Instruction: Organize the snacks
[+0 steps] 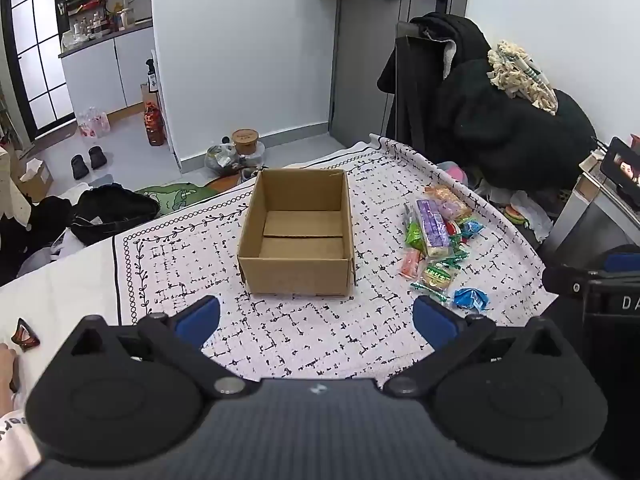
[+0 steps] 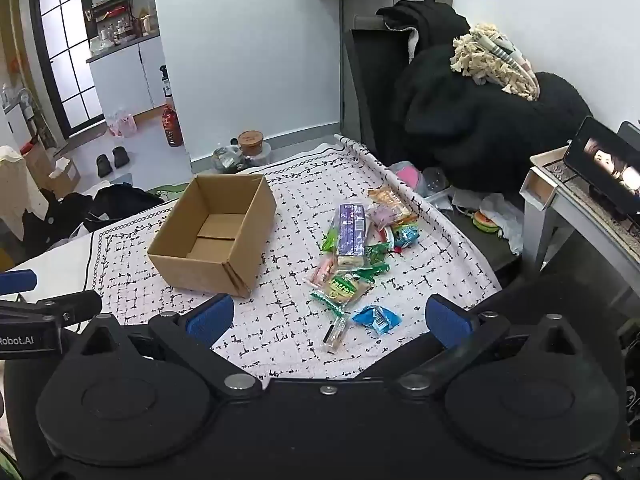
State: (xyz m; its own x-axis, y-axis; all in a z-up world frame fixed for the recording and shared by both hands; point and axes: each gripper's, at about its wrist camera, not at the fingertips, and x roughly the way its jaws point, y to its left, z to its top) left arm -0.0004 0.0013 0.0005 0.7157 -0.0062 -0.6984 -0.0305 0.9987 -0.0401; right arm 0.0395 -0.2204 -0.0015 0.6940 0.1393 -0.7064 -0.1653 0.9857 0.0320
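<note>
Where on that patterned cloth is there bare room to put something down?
Free: the strip between the cardboard box and the snack pile, and the cloth in front of the box. The box itself is empty. Crowded: the pile, reaching toward the cloth's right edge.

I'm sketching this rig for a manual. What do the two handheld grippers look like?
Both match: the left gripper and right gripper have matte black bodies with two round discs, black linkage arms on silver pivots, and blue ribbed pads. White lettering marks their sides. A white printed sleeve shows beside the left.

snack labels [image 2: 352, 232] perhaps too small, phone [image 2: 612, 168] cropped
</note>
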